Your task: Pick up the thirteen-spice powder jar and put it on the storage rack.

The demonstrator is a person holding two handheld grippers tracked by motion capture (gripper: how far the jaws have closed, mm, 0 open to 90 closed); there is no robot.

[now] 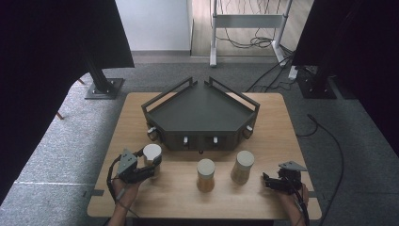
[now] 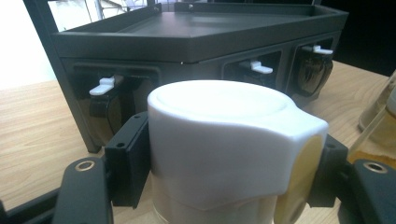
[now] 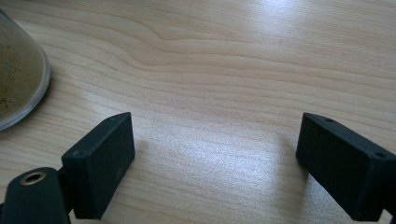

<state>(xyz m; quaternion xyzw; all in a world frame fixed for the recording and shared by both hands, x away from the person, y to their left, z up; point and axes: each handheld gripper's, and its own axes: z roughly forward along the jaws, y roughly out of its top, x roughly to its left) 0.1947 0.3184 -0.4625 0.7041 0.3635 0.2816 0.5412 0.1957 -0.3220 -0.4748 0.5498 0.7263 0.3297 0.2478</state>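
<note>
While gripped, jar (image 2: pixel 224 154) shows white lid, upright.

High view looks down & fwd over the table (image 1: pixel 263 197). 2 gripper cams sit low, close-up; left one shares the dark rack (image 2: pixel 196 32) w/ it.

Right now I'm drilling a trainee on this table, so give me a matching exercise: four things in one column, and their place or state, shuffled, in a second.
Things:
1. left gripper
2. right gripper
3. middle jar
4. rack

States:
A. jaws open over bare wood
B. dark, at the table's far side
C. stands free between two other jars
D. jaws shut on a white-lidded jar

Pairs: 1-D, 2-A, 3-C, 4-B. The held white-lidded jar stands just in front of the rack.
</note>
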